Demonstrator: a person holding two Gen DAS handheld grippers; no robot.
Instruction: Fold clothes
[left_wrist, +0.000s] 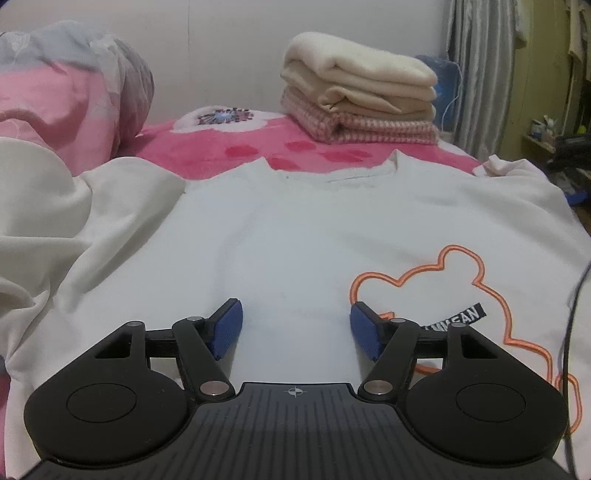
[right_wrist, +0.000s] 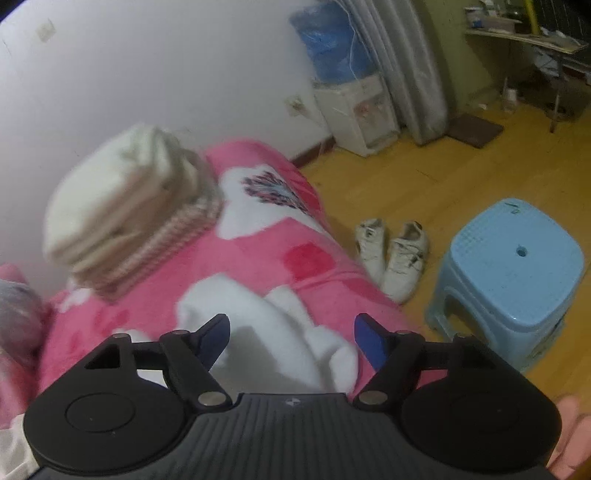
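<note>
Left gripper (left_wrist: 295, 328): black plastic body, ribbed dark-grey top plate with small white crosshair mark; two round discs at the sides; black linkage arms on silver pivot pins; fingers (left_wrist: 229, 328) faced with blue textured pads

Right gripper (right_wrist: 291, 343): same build, same blue pads, silver pins, faint mark on ribbed plate

Hand (right_wrist: 570, 439) partly visible at lower right edge

The left wrist view looks low and close across the white sweatshirt with an orange outline (left_wrist: 295, 229) toward the wall. The right wrist view tilts down from higher over the pink fleece bed's (right_wrist: 325, 258) floor-side edge. Both share the stack of folded cream towels (left_wrist: 360, 99) (right_wrist: 129, 206).
</note>
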